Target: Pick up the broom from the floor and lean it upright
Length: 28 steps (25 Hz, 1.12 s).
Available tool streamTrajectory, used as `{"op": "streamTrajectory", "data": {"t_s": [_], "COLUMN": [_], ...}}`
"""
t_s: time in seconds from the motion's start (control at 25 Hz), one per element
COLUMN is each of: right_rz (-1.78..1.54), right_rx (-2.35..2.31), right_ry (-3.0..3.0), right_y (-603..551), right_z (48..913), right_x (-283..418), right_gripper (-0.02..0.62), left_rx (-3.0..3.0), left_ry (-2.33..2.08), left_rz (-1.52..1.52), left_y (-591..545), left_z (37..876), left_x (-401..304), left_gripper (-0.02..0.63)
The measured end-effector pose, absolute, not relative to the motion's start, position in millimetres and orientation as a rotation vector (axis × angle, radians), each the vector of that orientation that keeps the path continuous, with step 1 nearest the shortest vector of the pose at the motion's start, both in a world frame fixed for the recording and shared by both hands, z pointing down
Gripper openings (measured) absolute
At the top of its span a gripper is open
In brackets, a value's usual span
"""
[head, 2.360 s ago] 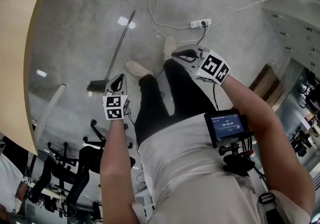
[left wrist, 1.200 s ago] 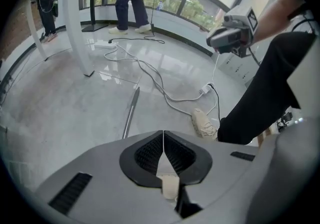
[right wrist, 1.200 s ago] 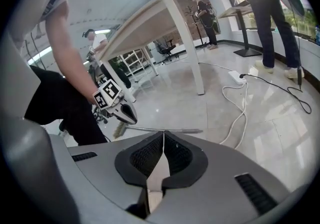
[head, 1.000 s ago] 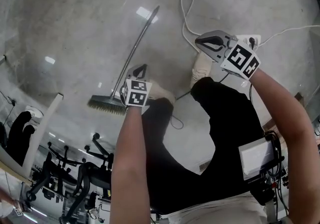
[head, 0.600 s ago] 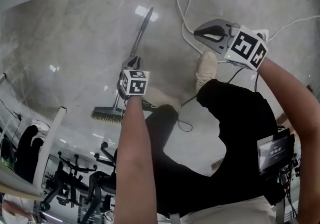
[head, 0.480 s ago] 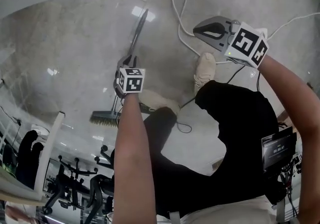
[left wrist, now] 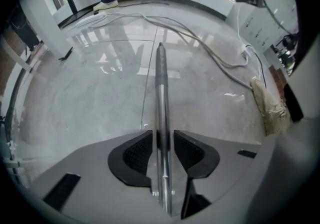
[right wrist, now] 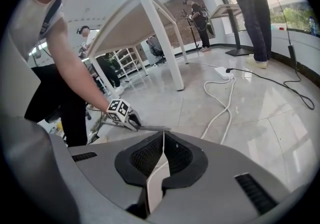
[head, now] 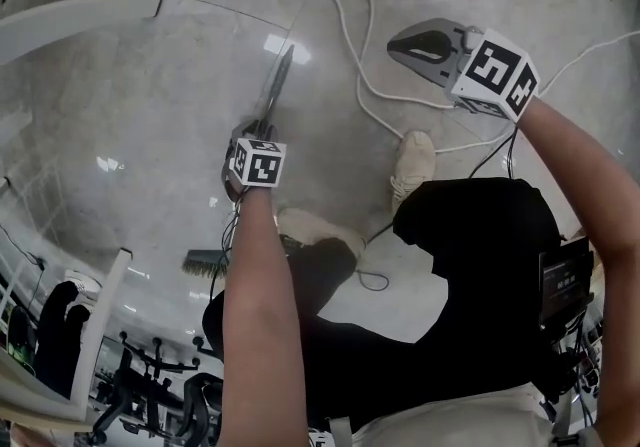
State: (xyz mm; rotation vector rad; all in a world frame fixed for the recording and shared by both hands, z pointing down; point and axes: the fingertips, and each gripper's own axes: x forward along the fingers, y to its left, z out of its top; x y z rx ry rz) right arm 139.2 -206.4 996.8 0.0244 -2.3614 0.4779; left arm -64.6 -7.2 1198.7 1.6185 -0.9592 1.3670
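Note:
The broom lies flat on the grey floor, its metal handle [head: 277,75] running up the head view and its bristle head [head: 205,260] near the person's shoe. My left gripper [head: 260,127] points straight down over the handle's middle. In the left gripper view the handle [left wrist: 161,82] runs between the two pads of the left gripper [left wrist: 162,140]; the jaws are opening, with thin gaps either side. My right gripper [head: 398,41] hovers apart at the upper right, shut and empty. In the right gripper view its jaws [right wrist: 163,138] meet, and the left gripper [right wrist: 131,120] shows low on the handle [right wrist: 152,129].
White cables [head: 350,55] snake over the floor right of the handle, leading to a power strip [right wrist: 221,72]. The person's shoes [head: 413,160] stand close to the broom. A white table [right wrist: 150,12] and another standing person [right wrist: 255,12] are behind; office chairs [head: 150,385] at the lower left.
My left gripper has sunk to the floor and slid along the handle away from the bristle head, and now straddles it. The right gripper has drifted lower and stays shut.

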Motion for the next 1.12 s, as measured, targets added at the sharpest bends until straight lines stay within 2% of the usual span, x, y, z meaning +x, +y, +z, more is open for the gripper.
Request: {"op": "streamTrajectory", "data": {"t_s": [0.2, 0.44, 0.88, 1.12], "right_rz": [0.418, 0.329, 0.335, 0.342], "right_rx": [0.073, 0.051, 0.022, -0.023], "right_ry": [-2.428, -2.485, -2.486, -2.451], "right_y": [-231.6, -240.6, -219.8, -189.2], "right_z": [999.5, 982.9, 896.2, 812.2], "right_x": [113.5, 81.9, 50.4, 50.8], "right_gripper": [0.018, 0.018, 0.018, 0.018], "left_rx": [1.649, 1.593, 1.602, 1.593], "left_ry": [-0.856, -0.864, -0.985, -1.124], "left_rz": [1.352, 1.278, 1.242, 1.231], "left_y": [-10.8, -21.1, -2.5, 29.0], "left_z": [1201.1, 1184.7, 1068.6, 972.6], "left_x": [-68.1, -72.9, -115.1, -146.8], "left_gripper": [0.082, 0.071, 0.071, 0.071]}}
